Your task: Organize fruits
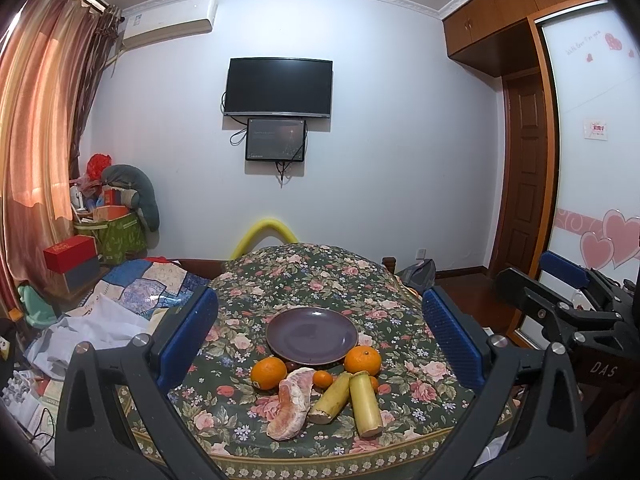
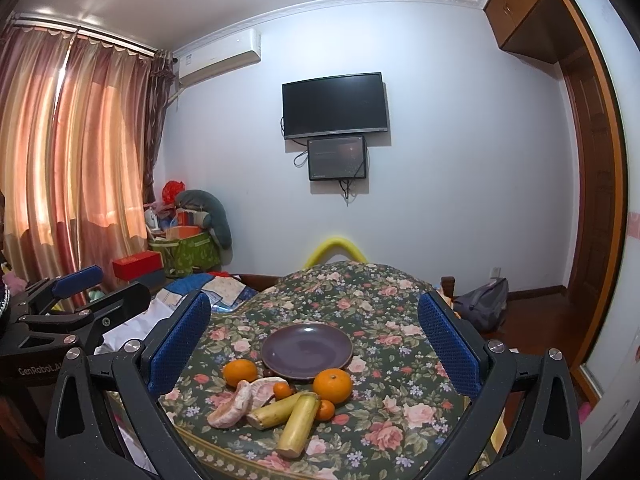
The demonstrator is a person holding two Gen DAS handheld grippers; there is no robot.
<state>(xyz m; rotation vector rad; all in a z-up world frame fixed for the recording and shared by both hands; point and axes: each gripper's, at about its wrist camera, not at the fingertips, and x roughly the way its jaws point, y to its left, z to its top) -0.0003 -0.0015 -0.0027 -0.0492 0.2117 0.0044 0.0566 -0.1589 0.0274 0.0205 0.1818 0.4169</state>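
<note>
An empty purple plate [image 1: 312, 334] [image 2: 307, 350] sits on the floral-clothed table [image 1: 320, 280] [image 2: 380, 312]. In front of it lie two large oranges [image 1: 268, 372] [image 1: 363, 360] [image 2: 240, 372] [image 2: 332, 385], small tangerines [image 1: 322, 378] [image 2: 282, 390], a peeled pomelo piece [image 1: 292, 404] [image 2: 240, 402] and two yellow-green sugarcane pieces [image 1: 366, 404] [image 1: 330, 398] [image 2: 299, 424] [image 2: 276, 410]. My left gripper [image 1: 320, 336] is open and empty, held back above the fruit. My right gripper [image 2: 314, 344] is open and empty too; it also shows at the right of the left wrist view [image 1: 560, 300].
A bed with patchwork bedding and clothes [image 1: 132, 292] lies left of the table. Boxes and a green bag [image 1: 116, 236] stand by the curtain. A TV [image 1: 278, 87] hangs on the wall. A grey backpack [image 2: 482, 304] lies on the wooden floor by the wardrobe.
</note>
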